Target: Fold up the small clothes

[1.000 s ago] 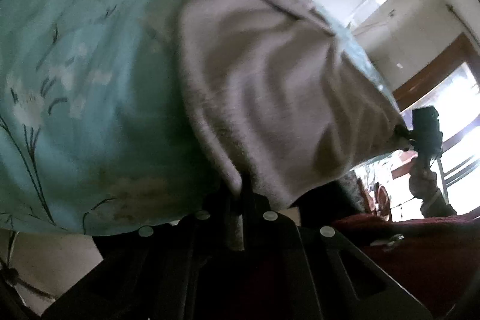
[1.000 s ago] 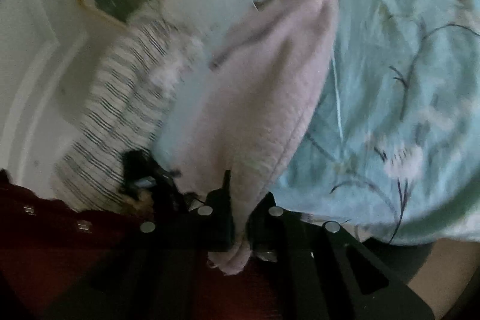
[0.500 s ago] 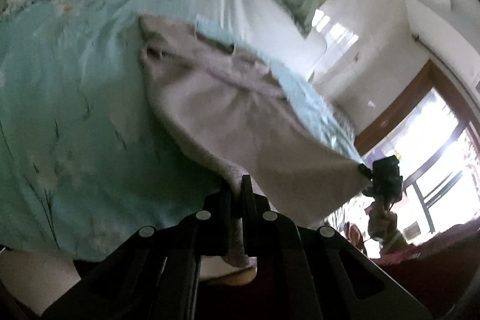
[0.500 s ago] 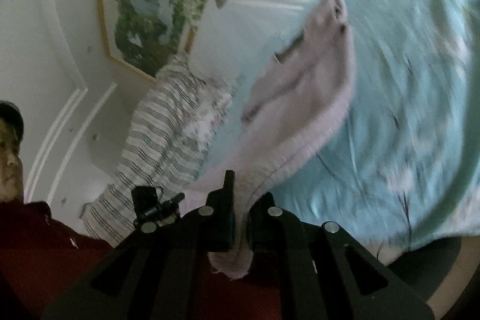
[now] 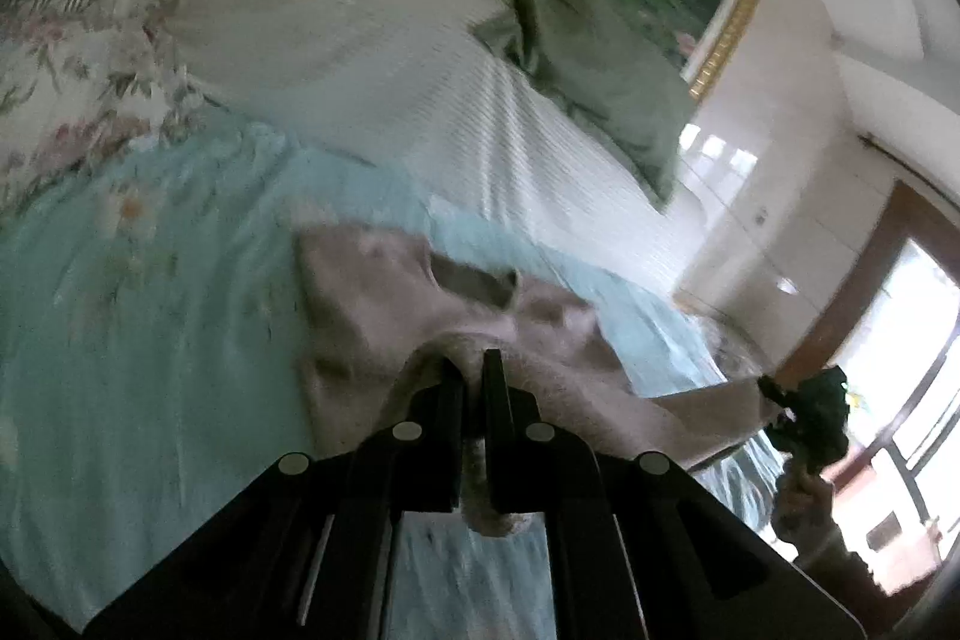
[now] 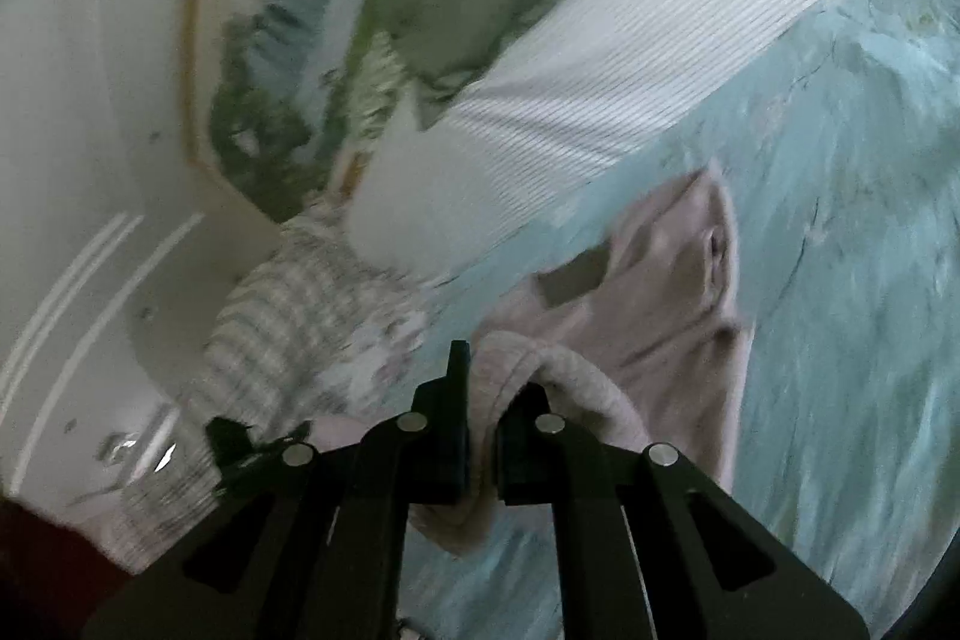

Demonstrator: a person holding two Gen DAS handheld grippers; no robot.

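Over the floral bedspread (image 5: pixel 150 340), both grippers, left (image 5: pixel 473 376) and right (image 6: pixel 480 388), clamp the pink garment's (image 6: pixel 672 292) near edge (far end resting); no completed fold visible.

Your left tongs (image 5: pixel 472 376): both fingers drawn close together, pinching cloth between them, pointing forward and slightly down. Your right tongs (image 6: pixel 480 376): fingers likewise pressed near together on a fold of cloth, left finger standing a little taller in view. From the left wrist view, your right tongs (image 5: pixel 807 415) sit far off to the right, your right hand (image 5: pixel 801 499) wrapped round the handle below. Arms spread well apart.
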